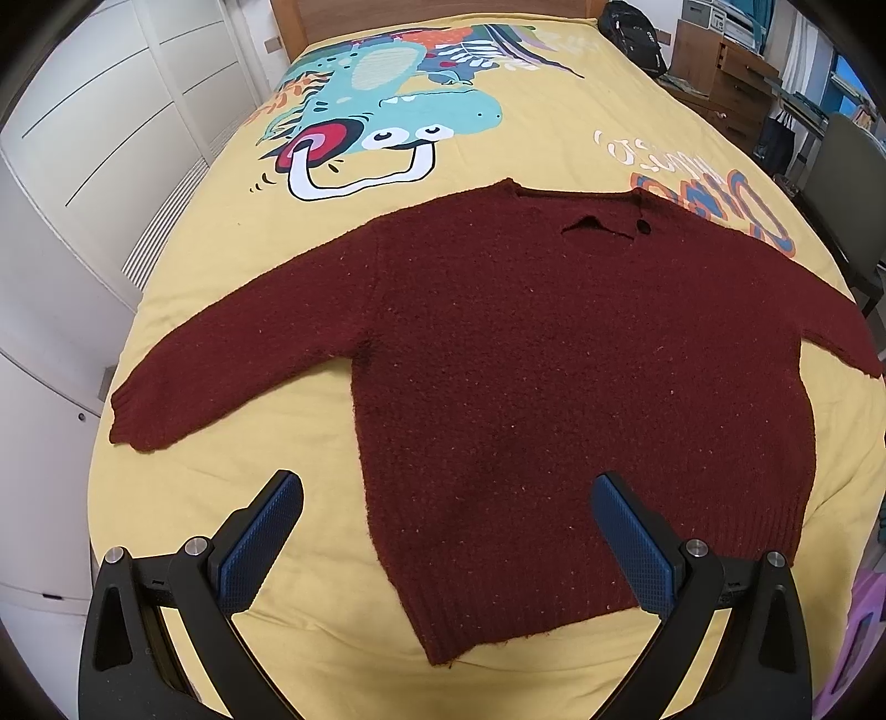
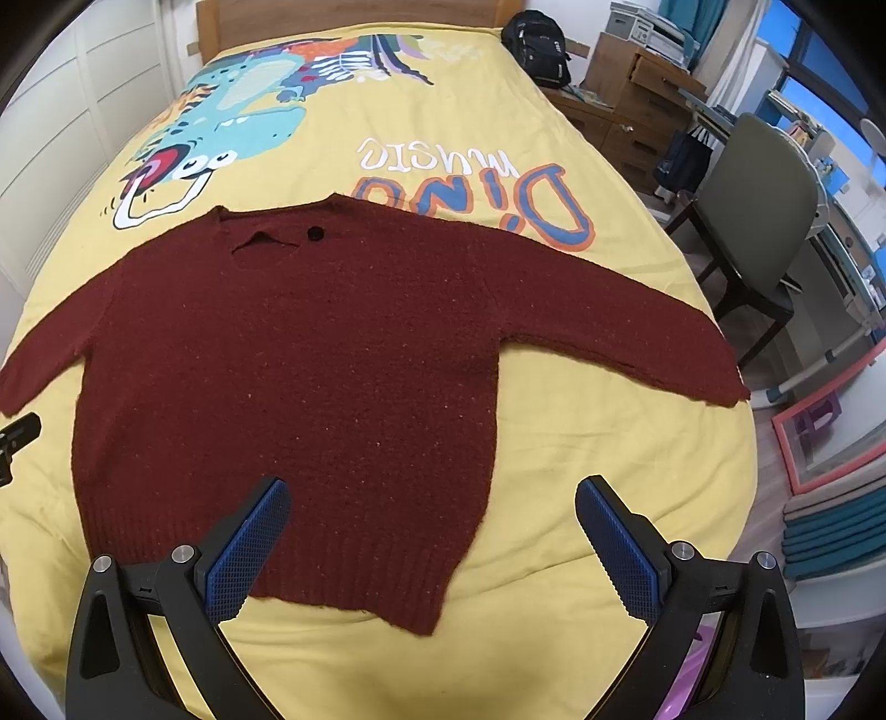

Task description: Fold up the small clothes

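Sweater (image 1: 554, 360): dark red knit, spread flat on the yellow bedspread (image 1: 554, 127), sleeves out to both sides, neck at the far end.
Left claw (image 1: 447, 493): jaws wide apart, holding nothing; hem corner lies between its fingers.
Right claw (image 2: 433, 498): jaws wide apart, empty; hem lies just ahead, under its left finger.
Chair (image 2: 758, 221): well off to the right claw's right.

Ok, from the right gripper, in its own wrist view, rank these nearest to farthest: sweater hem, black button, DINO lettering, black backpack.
1. Sweater hem, just ahead of the right gripper, slightly left.
2. Black button, at the neckline, ahead-left.
3. DINO lettering, on the bedspread beyond the shoulder.
4. Black backpack, far right corner of the bed.
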`<state>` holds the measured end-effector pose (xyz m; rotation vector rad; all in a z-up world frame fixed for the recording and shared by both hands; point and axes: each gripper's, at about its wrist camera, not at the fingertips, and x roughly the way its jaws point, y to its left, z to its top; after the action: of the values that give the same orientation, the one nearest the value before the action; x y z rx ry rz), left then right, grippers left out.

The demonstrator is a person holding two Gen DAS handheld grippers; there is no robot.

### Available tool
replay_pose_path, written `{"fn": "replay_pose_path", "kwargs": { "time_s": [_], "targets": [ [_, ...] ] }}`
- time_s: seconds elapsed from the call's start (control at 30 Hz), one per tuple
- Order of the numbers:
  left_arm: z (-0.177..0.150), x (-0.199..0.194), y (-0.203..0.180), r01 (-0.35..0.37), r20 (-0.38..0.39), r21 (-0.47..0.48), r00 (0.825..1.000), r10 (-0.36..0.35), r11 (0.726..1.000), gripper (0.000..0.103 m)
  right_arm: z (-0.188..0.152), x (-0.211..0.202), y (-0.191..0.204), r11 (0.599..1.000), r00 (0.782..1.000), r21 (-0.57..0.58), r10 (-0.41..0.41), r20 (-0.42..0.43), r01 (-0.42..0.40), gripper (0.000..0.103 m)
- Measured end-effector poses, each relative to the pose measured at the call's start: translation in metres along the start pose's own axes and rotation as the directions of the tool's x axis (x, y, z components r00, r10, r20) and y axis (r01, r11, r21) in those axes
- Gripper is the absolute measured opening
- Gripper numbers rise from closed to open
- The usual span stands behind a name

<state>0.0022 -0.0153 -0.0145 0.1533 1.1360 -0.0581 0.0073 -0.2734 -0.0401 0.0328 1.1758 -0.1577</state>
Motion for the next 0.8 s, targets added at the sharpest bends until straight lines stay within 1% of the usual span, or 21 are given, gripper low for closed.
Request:
{"fn": "replay_pose_path", "kwargs": {
  "time_s": [0.2,0.3,0.4,0.53,0.63,0.7,0.8],
  "targets": [
    [0.002,0.003,0.000,0.004,0.000,0.001,1.000,-0.004,1.000,0.102,0.002,0.004,-0.004,1.000,1.000,0.010,0.007,0.006,-0.007,0.102],
    [0.006,0.004,0.001,0.019,0.011,-0.001,1.000,-0.019,1.000,0.102,0.005,0.009,-0.013,1.000,1.000,0.027,0.010,0.013,-0.010,0.102],
    [0.012,0.008,0.000,0.012,0.011,0.004,1.000,-0.012,1.000,0.102,0.011,0.016,-0.029,0.999,1.000,0.050,-0.005,0.029,0.003,0.102],
    [0.020,0.016,0.000,0.013,0.010,0.009,1.000,-0.013,1.000,0.102,0.019,0.029,-0.056,0.995,0.999,0.092,-0.033,0.041,0.029,0.102],
    [0.027,0.024,0.001,-0.009,0.019,0.013,1.000,0.009,1.000,0.102,0.027,0.041,-0.084,0.990,0.998,0.135,-0.047,0.048,0.040,0.102],
    [0.033,0.032,0.002,-0.015,0.011,0.012,1.000,0.015,1.000,0.102,0.034,0.055,-0.108,0.983,0.998,0.177,-0.049,0.042,0.041,0.102],
    [0.040,0.043,0.002,0.000,-0.001,0.006,1.000,0.000,1.000,0.102,0.041,0.077,-0.142,0.966,0.998,0.257,-0.047,0.043,0.034,0.102]
  ]
}}
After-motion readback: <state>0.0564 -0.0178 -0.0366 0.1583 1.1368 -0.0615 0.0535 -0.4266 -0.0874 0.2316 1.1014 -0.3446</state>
